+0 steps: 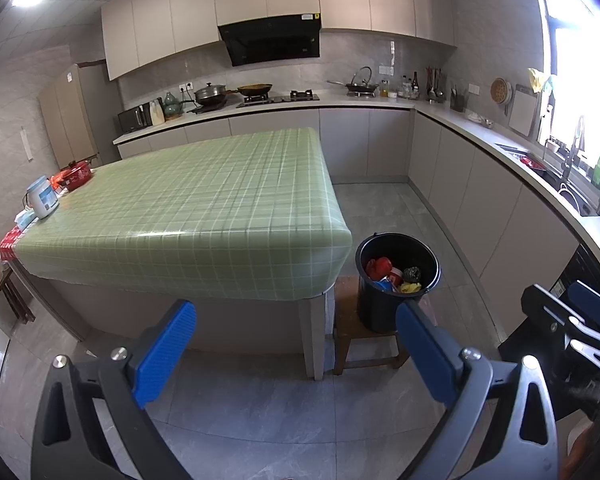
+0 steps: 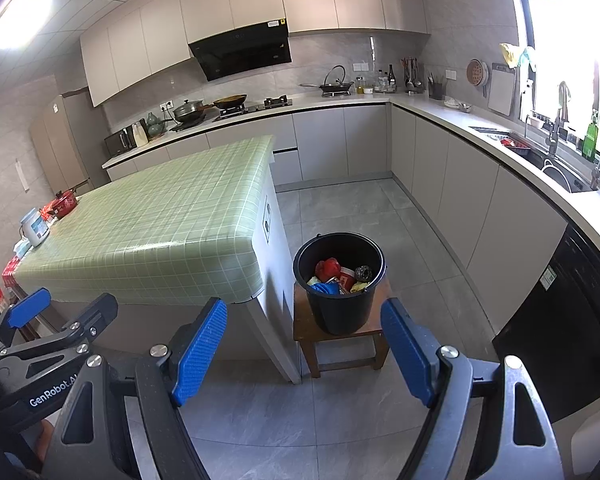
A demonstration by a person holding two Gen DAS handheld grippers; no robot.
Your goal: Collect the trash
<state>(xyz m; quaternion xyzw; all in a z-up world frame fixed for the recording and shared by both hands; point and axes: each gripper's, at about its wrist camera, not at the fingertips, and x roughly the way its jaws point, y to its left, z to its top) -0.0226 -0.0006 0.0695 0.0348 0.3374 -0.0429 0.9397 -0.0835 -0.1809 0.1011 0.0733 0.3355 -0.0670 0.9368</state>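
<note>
Left wrist view: we see our left tongs (image 1: 296, 356) spread wide with nothing between the blue pads, hanging over bare floor. The black bucket (image 1: 398, 280) stands on a small wooden stool (image 1: 360, 344), just right of the near right corner of the green-checked desk (image 1: 188, 208). The trash (image 1: 392, 276) lies inside it: red, yellow and dark pieces. We judge the collecting largely done; the desk top is bare apart from a white appliance (image 1: 43, 197) and a red pot (image 1: 76, 174) at its far left.

Right wrist view: our right tongs (image 2: 304, 350) are likewise released and empty, aimed at the bucket (image 2: 340, 284) on the stool (image 2: 340, 340), trash (image 2: 340, 276) visible within. The left tongs (image 2: 60, 312) sit near left.

Risks, as we judge them: the bucket fills most of the stool top, so a knock from either tongs could tip it and spill the trash. A reach along the desk could bump the appliance or pot.
</note>
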